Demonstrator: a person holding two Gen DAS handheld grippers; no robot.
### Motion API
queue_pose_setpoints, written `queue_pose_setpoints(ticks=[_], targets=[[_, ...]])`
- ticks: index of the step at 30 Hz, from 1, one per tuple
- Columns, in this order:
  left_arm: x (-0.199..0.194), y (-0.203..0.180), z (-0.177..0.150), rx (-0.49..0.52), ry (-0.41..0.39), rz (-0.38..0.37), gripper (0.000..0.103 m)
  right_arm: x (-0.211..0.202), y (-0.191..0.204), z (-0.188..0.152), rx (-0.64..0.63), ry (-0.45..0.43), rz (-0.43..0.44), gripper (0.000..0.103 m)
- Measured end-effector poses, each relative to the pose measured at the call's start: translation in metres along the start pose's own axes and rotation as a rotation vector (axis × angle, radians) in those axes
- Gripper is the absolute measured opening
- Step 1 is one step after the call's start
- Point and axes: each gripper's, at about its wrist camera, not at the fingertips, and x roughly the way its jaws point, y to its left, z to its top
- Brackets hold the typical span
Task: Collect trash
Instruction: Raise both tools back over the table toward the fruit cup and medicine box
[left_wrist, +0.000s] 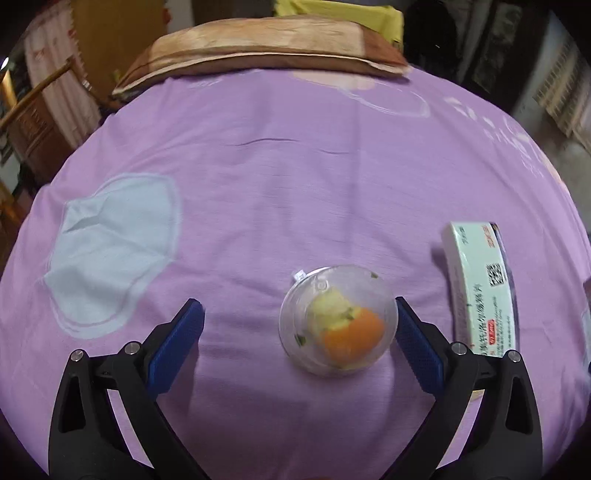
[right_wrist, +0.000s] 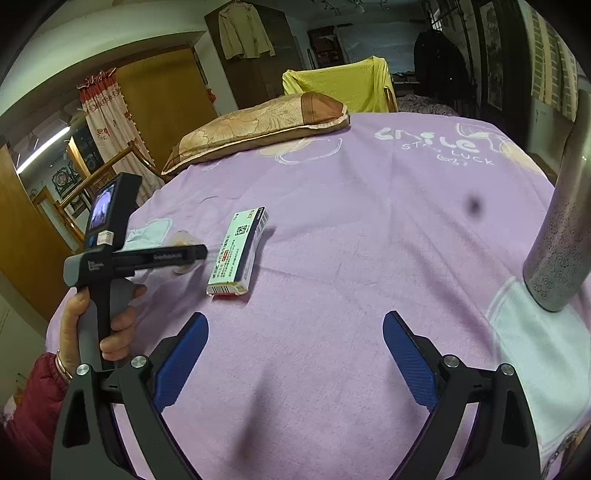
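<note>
Left wrist view showed the left gripper (left_wrist: 299, 328) spread wide over a purple bedsheet (left_wrist: 280, 177), its right blue pad touching or just beside a clear round plastic cup (left_wrist: 338, 319) holding orange and pale yellow scraps. A white-and-green cardboard medicine box (left_wrist: 480, 288) lay to the cup's right on the bed. From the right wrist, the right gripper (right_wrist: 295, 350) hung open and empty, the box (right_wrist: 238, 254) ahead of its left finger. A hand (right_wrist: 98, 321) held the left gripper's handle.
</note>
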Motion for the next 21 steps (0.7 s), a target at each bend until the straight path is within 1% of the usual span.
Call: queue_pose_setpoints(ticks=[2,4,7,13,18,19,21], targets=[[-0.001,0.013,0.002,-0.042,0.004,0.020,0.096,0.002,0.001,-0.001,-0.007,0.007,-0.009,0.094],[-0.002,0.027,0.002,-0.079,0.010,0.066,0.096,0.003,0.002,-0.003,-0.015,0.011,-0.019,0.094],[-0.004,0.042,-0.001,-0.114,0.005,0.081,0.096,0.004,0.001,-0.002,-0.012,0.009,-0.023,0.094],[-0.006,0.039,0.001,-0.117,-0.016,0.058,0.096,0.003,-0.001,-0.002,-0.001,0.006,-0.023,0.094],[-0.002,0.035,0.001,-0.112,-0.021,0.094,0.096,0.004,-0.001,-0.003,-0.002,0.013,-0.022,0.094],[-0.001,0.036,0.001,-0.115,-0.021,0.103,0.095,0.004,-0.001,-0.003,-0.003,0.014,-0.024,0.094],[-0.003,0.039,0.000,-0.123,-0.033,0.115,0.085,0.005,-0.001,-0.003,-0.005,0.015,-0.030,0.094]])
